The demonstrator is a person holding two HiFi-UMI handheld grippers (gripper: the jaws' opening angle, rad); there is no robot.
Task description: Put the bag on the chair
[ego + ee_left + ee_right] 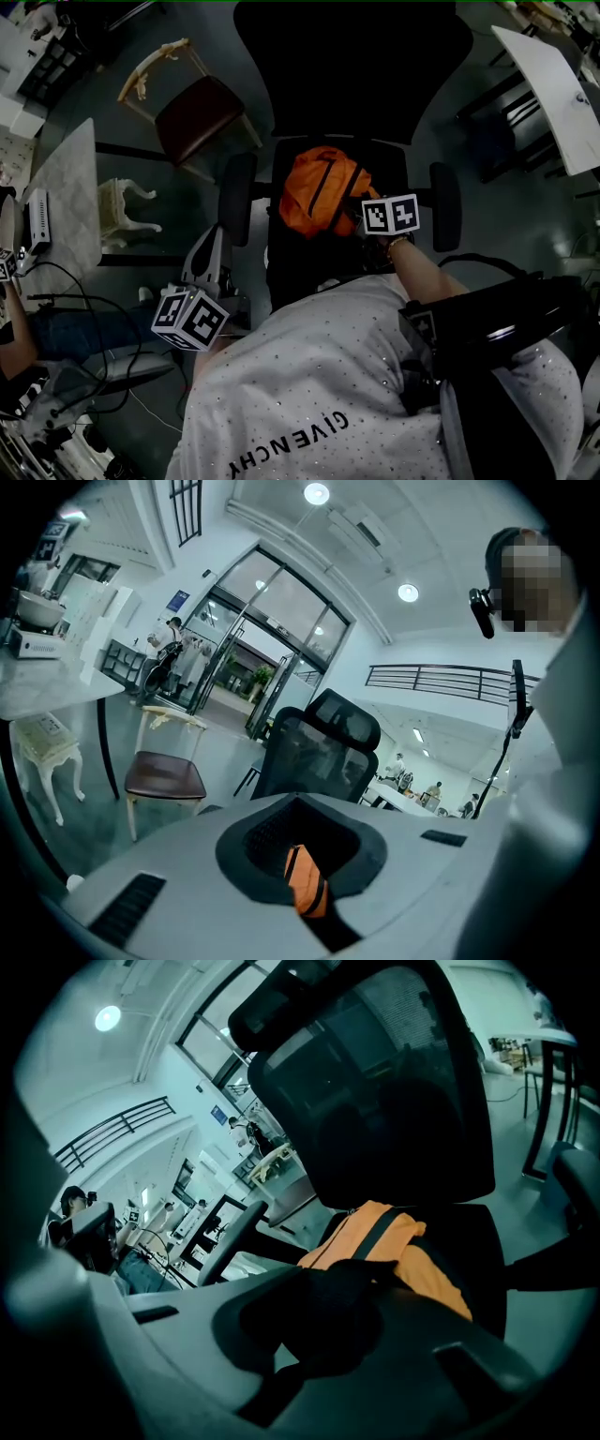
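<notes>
One orange bag (323,192) on black chair (352,56)

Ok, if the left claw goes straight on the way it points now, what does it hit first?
Most likely the black mesh office chair, at its backrest or near armrest; depth is unclear from here.

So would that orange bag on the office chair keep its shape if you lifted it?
Probably not: the orange bag looks crumpled and slumped on the chair, so it would likely sag. Its thin fabric suggests it is light, and unlikely to roll.
</notes>
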